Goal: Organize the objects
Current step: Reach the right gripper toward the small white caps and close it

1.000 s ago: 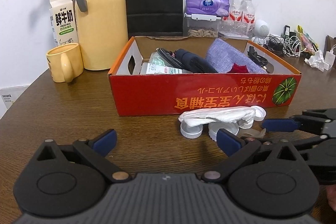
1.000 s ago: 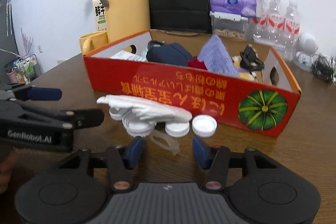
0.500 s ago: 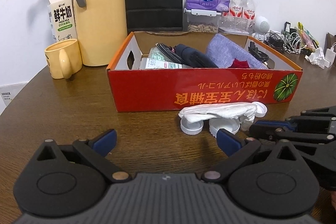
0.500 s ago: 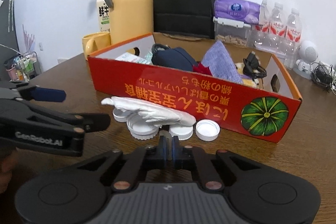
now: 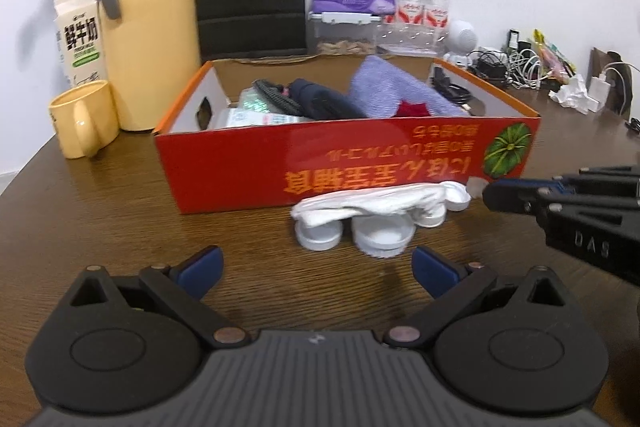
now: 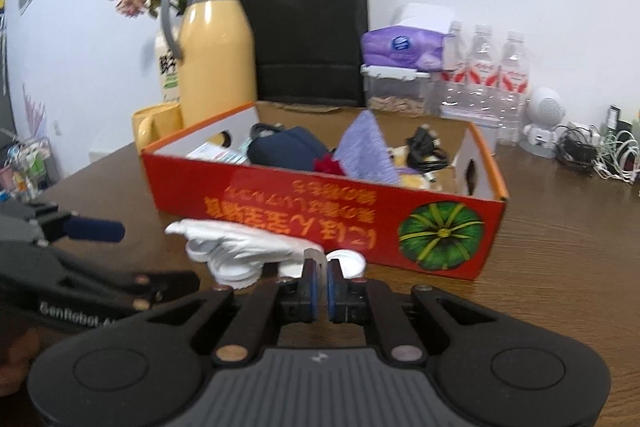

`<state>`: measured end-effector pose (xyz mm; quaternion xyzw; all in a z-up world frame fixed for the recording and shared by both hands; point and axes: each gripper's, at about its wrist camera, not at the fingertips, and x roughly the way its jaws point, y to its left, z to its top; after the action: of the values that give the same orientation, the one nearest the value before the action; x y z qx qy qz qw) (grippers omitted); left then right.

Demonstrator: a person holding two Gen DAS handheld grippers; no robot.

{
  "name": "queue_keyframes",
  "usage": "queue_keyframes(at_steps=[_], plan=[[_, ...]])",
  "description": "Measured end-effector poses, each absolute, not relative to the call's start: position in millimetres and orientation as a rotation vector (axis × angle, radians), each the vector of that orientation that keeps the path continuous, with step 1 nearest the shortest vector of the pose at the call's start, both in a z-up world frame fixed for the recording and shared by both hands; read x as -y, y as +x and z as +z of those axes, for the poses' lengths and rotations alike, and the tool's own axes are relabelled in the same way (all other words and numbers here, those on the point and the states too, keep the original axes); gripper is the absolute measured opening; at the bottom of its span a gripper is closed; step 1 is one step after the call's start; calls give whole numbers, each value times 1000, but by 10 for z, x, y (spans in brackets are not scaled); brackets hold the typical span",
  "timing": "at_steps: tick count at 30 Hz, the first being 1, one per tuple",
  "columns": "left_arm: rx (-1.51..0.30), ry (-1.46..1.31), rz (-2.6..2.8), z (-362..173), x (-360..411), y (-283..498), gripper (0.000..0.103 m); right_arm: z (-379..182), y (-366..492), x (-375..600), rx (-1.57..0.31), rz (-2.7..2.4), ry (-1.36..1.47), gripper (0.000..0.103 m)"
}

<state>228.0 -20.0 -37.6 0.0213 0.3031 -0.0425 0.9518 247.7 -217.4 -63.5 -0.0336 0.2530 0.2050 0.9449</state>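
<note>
Right gripper [image 6: 319,281]: 2 pads pinched on thin translucent piece [image 6: 316,257], tilted downward. Left gripper [image 5: 316,263]: jaws wide apart, nothing between.

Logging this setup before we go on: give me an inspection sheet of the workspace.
Surface: brown wooden table.
Job's things: red box, partly filled; white glove draped over white caps.
Clutter: yellow jug, mug, milk carton, water bottles.
Grippers: left gripper open, empty; right gripper shut on small clear piece.
Cables: tangle at far right.
Surroundings: white wall, black bag.
</note>
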Motion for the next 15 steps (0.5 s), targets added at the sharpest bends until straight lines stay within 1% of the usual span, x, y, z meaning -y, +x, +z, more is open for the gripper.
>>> queue_keyframes(at_steps=[1, 6, 10, 12, 13, 14, 15], plan=[[-617, 44, -80, -385, 225, 2282, 102, -624, 2477, 2196, -510, 414, -62, 4], [-635, 49, -72, -419, 358, 2338, 86, -570, 2443, 2253, -476, 408, -49, 4], [-638, 39, -64, -425, 445, 2397, 80, -533, 2417, 2289, -460, 410, -41, 4], [-643, 38, -67, -430, 498, 2427, 73, -518, 2401, 2312, -454, 409, -37, 4], [-644, 41, -68, -434, 526, 2438, 71, -511, 2395, 2327, -452, 408, -34, 4], [-646, 43, -69, -435, 549, 2448, 67, -505, 2391, 2342, -449, 406, -31, 4], [-648, 43, -70, -438, 569, 2457, 60, -502, 2387, 2349, -448, 404, -29, 4]])
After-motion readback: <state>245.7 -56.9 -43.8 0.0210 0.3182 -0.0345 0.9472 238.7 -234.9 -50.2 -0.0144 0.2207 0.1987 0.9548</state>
